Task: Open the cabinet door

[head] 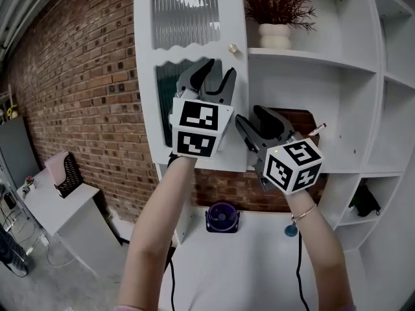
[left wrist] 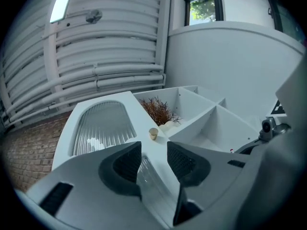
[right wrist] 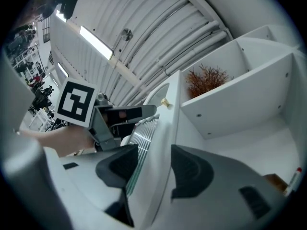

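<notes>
white cabinet door (head: 188, 70) stands swung out from the shelves (head: 311, 60), its free edge between my right gripper's (head: 251, 116) parted jaws. my left gripper (head: 217, 71), jaws apart and empty, hovers before its ribbed glass (left wrist: 103, 126), below the brass knob (head: 232, 48).

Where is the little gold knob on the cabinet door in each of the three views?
Head view: gold knob upper middle, at the right edge of the door.
Left gripper view: centre, just above the jaws.
Right gripper view: centre, above the jaws.
Shared landmark: the dried plant, near the knob in every view.
</notes>
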Action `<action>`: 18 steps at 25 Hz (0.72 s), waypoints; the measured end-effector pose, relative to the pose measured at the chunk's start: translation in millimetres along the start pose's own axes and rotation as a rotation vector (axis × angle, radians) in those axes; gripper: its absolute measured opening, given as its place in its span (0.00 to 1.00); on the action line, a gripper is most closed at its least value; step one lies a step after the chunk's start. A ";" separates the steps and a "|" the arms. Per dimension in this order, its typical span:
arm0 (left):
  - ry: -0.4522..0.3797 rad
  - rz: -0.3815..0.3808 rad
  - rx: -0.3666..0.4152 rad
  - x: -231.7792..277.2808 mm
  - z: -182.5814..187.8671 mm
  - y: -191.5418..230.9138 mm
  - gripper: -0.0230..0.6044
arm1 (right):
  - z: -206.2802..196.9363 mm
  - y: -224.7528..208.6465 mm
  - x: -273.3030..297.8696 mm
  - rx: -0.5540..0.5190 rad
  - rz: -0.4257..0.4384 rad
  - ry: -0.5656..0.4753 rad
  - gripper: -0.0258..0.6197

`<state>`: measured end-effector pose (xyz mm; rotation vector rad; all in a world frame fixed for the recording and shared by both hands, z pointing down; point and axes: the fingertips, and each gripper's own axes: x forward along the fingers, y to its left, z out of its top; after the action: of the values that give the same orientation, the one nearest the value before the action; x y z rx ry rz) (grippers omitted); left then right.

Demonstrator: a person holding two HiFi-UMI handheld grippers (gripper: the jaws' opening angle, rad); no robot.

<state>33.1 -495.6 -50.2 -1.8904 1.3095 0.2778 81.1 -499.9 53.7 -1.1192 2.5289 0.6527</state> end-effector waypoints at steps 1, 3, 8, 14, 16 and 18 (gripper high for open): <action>0.000 0.001 0.011 3.3 2.4 0.0 0.28 | -0.4 -1.4 1.3 0.003 0.001 0.001 0.36; 0.001 0.000 0.015 9.7 7.6 -0.2 0.28 | -2.4 -4.5 4.3 0.014 0.000 0.009 0.37; 0.019 -0.003 0.036 28.6 21.5 -2.9 0.28 | -3.0 -10.0 9.0 0.026 -0.008 0.016 0.39; 0.067 0.001 0.077 48.9 27.8 -5.2 0.28 | -3.5 -13.8 9.9 0.066 0.000 0.015 0.40; 0.087 0.007 0.100 52.7 26.1 -5.5 0.27 | -4.9 -14.6 9.6 0.071 0.003 0.021 0.40; 0.095 0.017 0.112 54.2 25.1 -5.1 0.24 | -5.9 -15.4 8.6 0.074 0.007 0.025 0.40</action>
<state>67.7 -514.1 -95.6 -1.8175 1.3763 0.1222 86.6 -517.3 50.6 -1.0999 2.5565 0.5449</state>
